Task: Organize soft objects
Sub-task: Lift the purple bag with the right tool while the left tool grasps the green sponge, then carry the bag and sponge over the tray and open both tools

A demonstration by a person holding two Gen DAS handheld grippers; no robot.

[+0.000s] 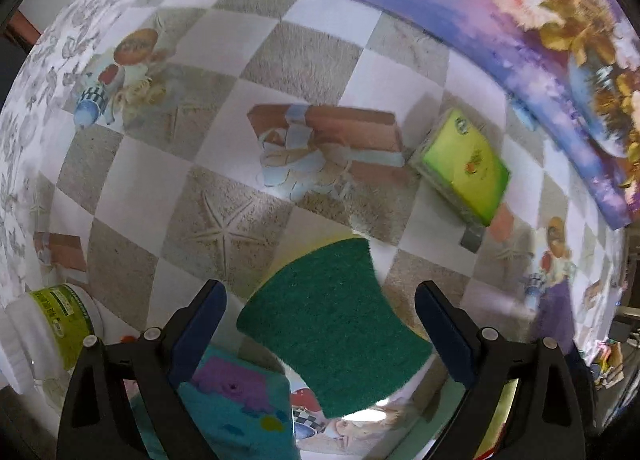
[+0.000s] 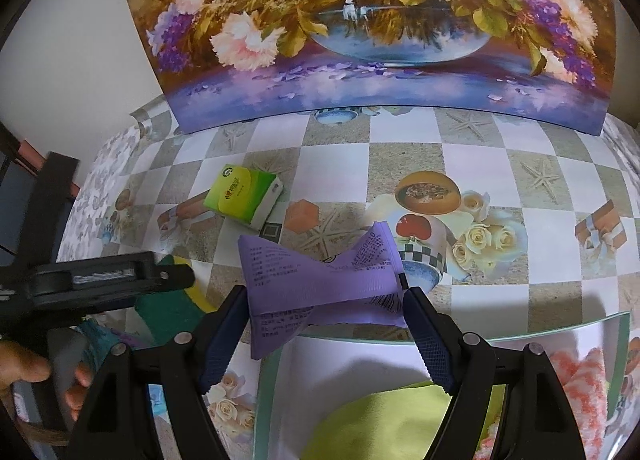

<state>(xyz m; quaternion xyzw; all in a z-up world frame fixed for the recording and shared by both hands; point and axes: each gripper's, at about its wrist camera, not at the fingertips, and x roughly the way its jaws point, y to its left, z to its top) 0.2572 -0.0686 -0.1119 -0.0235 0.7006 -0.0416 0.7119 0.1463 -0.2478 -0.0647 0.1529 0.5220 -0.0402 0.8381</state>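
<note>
Right gripper [image 2: 326, 334] pinching purple pack [image 2: 320, 284] over tray [image 2: 520, 326], left gripper [image 1: 320, 334] spread around sponge [image 1: 334, 330]; floppy pack could slip out.

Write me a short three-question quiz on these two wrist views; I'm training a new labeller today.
1. True or false: the right gripper is squeezing the purple packet.
2. What lies between the left gripper's fingers: A) green scouring sponge, B) a towel, C) a cup?
3. Which green item lies on the table near the flower painting?

Key: 1 true. 2 A; the fingers stand apart from it. 3 the green tissue pack.
</note>
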